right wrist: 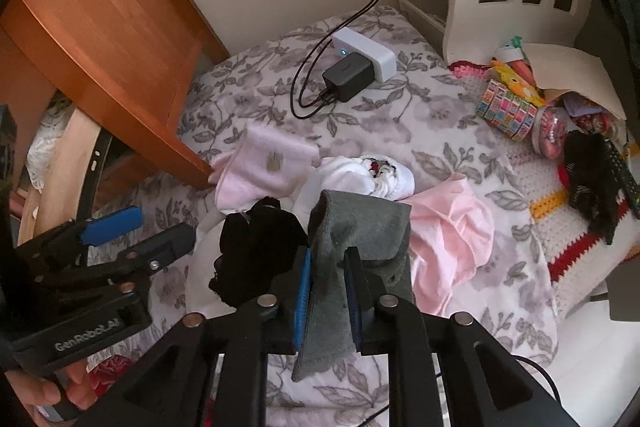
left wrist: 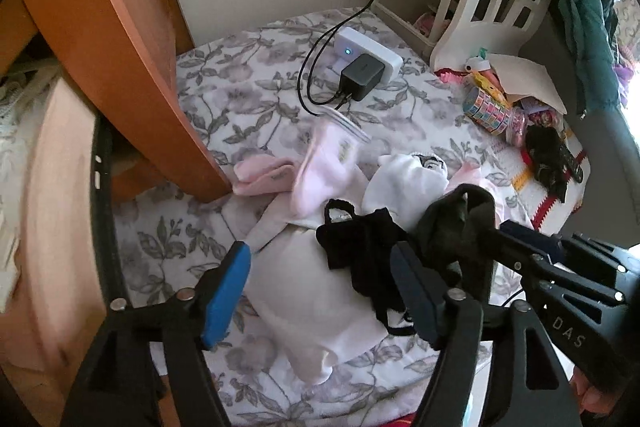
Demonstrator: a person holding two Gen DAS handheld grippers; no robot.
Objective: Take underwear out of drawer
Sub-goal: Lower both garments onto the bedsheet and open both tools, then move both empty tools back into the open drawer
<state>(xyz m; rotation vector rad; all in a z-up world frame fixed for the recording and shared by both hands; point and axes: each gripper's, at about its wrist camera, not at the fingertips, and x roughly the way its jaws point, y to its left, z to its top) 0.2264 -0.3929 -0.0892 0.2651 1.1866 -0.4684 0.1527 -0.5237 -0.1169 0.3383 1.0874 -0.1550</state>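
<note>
On my far left the wooden drawer (right wrist: 108, 39) stands pulled out over the bed (right wrist: 440, 115), and just beside its corner lie the pale pink pieces (right wrist: 264, 167) already set down. My left gripper (left wrist: 320, 291) hovers with its fingers spread apart and nothing between them, above the white garment (left wrist: 316, 307) and the black underwear (right wrist: 256, 255) heaped in the middle of the pile. To the right of that, my right gripper (right wrist: 326, 295) has its fingers clenched on the grey underwear (right wrist: 356, 235), which drapes over the tips and hangs down between them, clear of the drawer and above the pile. I judge the step in hand is laying this grey piece down with the rest. To do it well I would lower it until the cloth rests on the bed before I part the fingers, since the fold hanging between them could snag on the pads. I would aim for the bare gap beside the pink cloth (right wrist: 452, 223) on the right, keeping away from the charger (right wrist: 348, 75) and its cable.
</note>
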